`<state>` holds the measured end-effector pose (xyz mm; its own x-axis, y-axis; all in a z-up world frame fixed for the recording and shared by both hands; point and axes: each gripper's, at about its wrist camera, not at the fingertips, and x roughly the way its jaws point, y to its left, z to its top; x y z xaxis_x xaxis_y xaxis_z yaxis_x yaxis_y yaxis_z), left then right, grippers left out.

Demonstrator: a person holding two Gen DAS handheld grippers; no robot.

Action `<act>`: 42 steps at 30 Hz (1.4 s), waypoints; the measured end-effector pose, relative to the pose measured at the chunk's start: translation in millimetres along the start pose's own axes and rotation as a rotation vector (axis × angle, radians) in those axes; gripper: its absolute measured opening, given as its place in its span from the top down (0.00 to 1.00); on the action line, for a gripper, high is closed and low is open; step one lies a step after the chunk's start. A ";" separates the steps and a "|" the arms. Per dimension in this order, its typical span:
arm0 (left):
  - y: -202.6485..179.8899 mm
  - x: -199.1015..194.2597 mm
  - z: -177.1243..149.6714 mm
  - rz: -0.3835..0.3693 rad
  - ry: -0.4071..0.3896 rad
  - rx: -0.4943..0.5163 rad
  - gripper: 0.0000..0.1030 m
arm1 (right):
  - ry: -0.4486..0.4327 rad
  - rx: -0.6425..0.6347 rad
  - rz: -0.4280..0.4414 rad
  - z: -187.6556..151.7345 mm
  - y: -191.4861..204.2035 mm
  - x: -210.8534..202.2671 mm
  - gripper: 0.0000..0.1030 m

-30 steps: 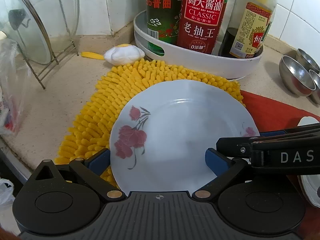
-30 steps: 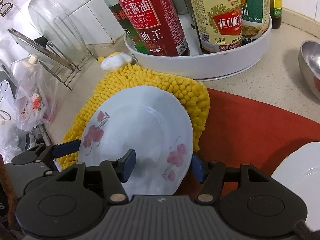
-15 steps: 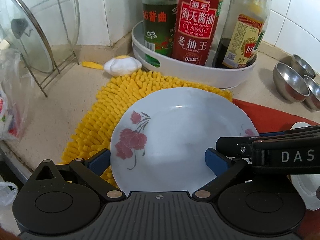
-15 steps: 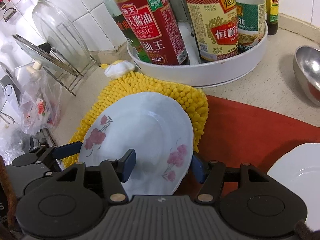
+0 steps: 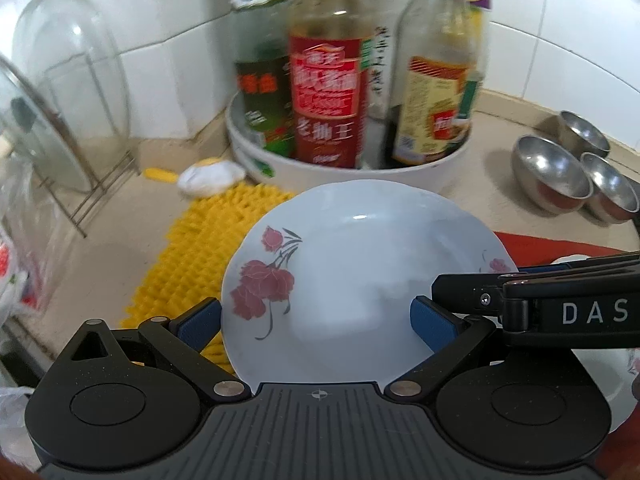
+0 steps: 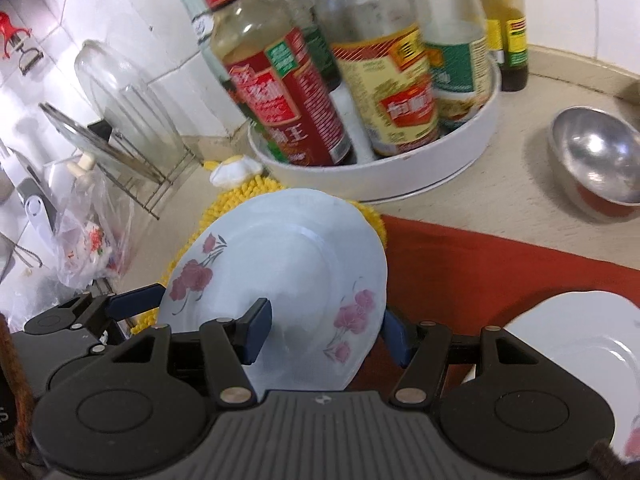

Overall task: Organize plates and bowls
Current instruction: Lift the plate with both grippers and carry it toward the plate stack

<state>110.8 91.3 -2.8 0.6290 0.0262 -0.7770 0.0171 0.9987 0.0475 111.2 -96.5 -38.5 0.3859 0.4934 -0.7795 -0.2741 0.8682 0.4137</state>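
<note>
I'm looking at a home kitchen: white tiled walls meet a beige stone worktop in a corner. A round white tray holds soy sauce and vinegar bottles, glass pot lids lean in a wire rack, steel bowls sit to the right, and a peeler hangs on the wall.

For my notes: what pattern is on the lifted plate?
Pink flowers on white plate, clearest in the left wrist view.
</note>
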 end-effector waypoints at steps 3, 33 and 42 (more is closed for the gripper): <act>-15.1 -0.3 5.0 -0.016 -0.008 0.026 0.02 | -0.018 0.018 -0.009 -0.4 -11.4 -10.4 0.46; -171.2 10.5 2.3 -0.308 0.021 0.381 0.26 | -0.104 0.334 -0.220 -50.5 -140.1 -107.9 0.46; -168.9 -1.8 -9.5 -0.438 0.021 0.425 0.19 | -0.099 0.304 -0.226 -65.4 -136.9 -119.1 0.53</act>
<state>99.4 -76.9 -15.3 0.4784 -0.3779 -0.7927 0.5818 0.8125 -0.0363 45.2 -277.7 -33.1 0.4937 0.2778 -0.8241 0.0951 0.9247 0.3687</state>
